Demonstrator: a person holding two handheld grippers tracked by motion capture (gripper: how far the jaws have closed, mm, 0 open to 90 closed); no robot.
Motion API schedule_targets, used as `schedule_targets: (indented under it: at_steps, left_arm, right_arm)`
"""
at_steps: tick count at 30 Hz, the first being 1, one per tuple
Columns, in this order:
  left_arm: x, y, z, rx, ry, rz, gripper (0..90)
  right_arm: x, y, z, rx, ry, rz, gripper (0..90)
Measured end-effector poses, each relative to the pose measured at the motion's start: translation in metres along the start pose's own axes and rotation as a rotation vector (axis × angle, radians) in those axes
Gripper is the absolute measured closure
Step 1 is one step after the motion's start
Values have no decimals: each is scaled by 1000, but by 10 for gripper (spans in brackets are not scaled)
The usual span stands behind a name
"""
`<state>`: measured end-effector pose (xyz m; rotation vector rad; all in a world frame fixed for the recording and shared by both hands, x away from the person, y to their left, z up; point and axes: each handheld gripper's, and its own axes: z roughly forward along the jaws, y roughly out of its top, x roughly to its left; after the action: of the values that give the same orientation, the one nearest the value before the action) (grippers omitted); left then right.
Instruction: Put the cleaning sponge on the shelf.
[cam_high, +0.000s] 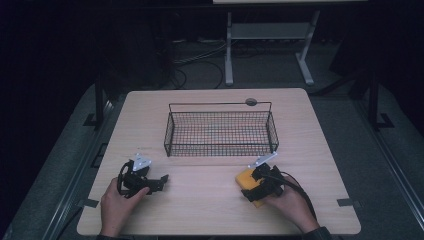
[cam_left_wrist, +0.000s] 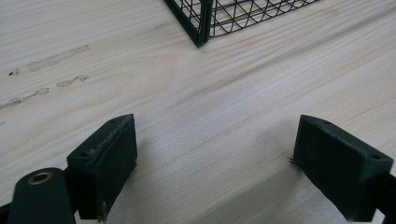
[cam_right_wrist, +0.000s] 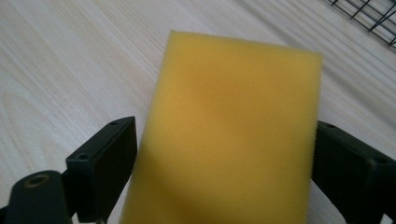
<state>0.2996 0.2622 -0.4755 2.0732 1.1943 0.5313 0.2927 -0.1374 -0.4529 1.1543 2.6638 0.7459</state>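
Risk: yellow sponge (cam_right_wrist: 229, 135) may slip or skew if the right gripper (cam_high: 258, 184) closes off-centre.

Left gripper (cam_high: 150, 181) rests low over the bare table (cam_high: 210, 200), jaws wide, holding nothing. Right gripper straddles the sponge, jaws wide on either side; whether the pads press it cannot be told. Sponge lies flat near the table's right front, just short of the wire basket (cam_high: 220, 131); an uneven pinch would likely twist the soft foam.

sponge (cam_right_wrist: 233, 135) cut off below (perhaps blurred)

L hand-held gripper (cam_high: 161, 180) low, jaws wide apart; R hand-held gripper (cam_high: 246, 192) low, jaws spread wide.
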Motion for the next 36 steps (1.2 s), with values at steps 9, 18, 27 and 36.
schedule_targets:
  at_steps: [9, 18, 27, 36]
  left_arm:
    - [0, 0, 0, 1, 0, 1, 126]
    - [0, 0, 0, 1, 0, 1, 127]
    - [0, 0, 0, 0, 0, 0, 126]
    - [0, 0, 0, -1, 0, -2, 126]
  right_arm:
    - [2, -1, 5, 29, -17, -20, 139]
    - [2, -2, 4, 28, -28, -26, 179]
    - [2, -3, 2, 28, -24, -31, 203]
    - [-3, -2, -2, 23, -12, -31, 205]
